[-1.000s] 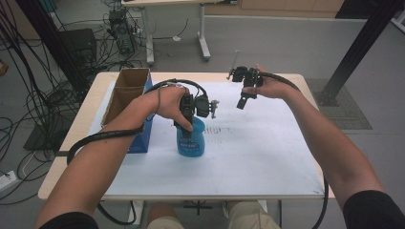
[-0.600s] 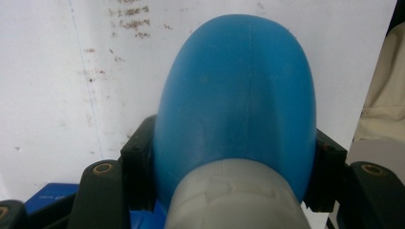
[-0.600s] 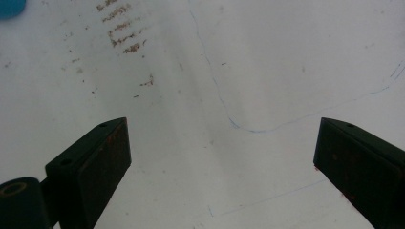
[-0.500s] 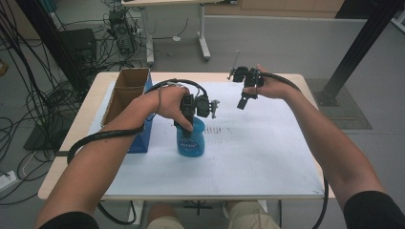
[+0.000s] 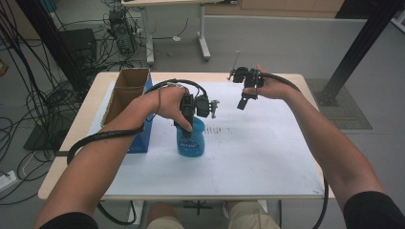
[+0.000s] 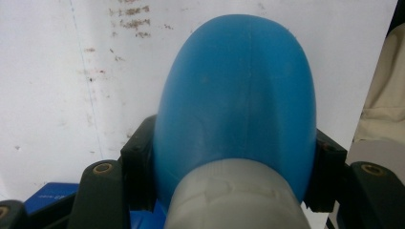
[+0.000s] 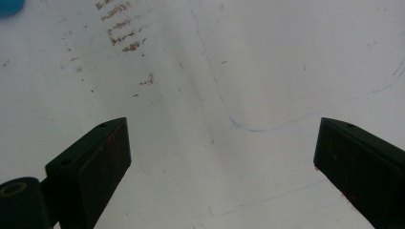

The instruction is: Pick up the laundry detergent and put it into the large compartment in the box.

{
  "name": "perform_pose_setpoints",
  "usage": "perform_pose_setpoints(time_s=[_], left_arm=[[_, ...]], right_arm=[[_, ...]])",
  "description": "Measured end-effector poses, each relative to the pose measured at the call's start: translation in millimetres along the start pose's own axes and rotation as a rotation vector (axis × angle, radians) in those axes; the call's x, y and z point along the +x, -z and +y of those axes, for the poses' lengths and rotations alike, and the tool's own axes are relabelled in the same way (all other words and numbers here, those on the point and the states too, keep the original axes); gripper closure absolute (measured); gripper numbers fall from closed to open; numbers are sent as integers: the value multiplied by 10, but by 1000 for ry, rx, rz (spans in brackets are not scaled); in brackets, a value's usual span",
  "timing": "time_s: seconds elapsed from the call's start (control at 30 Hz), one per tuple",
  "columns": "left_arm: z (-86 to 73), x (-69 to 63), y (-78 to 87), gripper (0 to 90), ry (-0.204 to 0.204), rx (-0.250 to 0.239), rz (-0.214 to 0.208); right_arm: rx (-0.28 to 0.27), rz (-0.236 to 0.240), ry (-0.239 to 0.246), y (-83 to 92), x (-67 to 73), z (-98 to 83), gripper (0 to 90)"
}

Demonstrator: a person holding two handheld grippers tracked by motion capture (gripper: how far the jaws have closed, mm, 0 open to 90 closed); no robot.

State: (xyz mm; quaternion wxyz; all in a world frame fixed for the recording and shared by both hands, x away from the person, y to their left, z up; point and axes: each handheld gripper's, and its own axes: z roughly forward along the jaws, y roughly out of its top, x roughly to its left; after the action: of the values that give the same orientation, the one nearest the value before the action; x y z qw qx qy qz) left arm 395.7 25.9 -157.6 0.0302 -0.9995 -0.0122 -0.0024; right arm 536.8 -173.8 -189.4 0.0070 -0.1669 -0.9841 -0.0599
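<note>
The blue bottle [image 5: 191,138] stands upright on the white sheet covering the desk [image 5: 267,157], left of centre and just beside the open cardboard box [image 5: 125,93] at the desk's left edge. The left gripper [image 5: 187,125] comes down on it from above; in the left gripper view its jaws are clamped against both sides of the bottle's upper body [image 6: 239,105], just below the pale cap [image 6: 236,198]. The base appears to rest on the sheet, though contact with the surface cannot be confirmed from these views.

The right gripper [image 5: 243,101] hangs over the far middle of the desk, well apart from the bottle. Its jaws stand wide apart and hold nothing, with bare, lightly stained sheet between them in the right gripper view.

Assessment: the grasp is secured, so the first stage looks complete. The transfer itself is not done; the bottle is neither lifted nor placed anywhere new. The box alongside is a likely destination, but that is inference only. The right gripper has no evident part in the work at this point.
</note>
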Motion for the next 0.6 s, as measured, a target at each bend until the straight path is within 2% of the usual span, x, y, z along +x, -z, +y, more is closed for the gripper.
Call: perform_pose_setpoints(time_s=[0.6], left_arm=[[28,8,2,373,12,13,-6]], right_arm=[[-8,7,-8,-4,-4,-48,54]])
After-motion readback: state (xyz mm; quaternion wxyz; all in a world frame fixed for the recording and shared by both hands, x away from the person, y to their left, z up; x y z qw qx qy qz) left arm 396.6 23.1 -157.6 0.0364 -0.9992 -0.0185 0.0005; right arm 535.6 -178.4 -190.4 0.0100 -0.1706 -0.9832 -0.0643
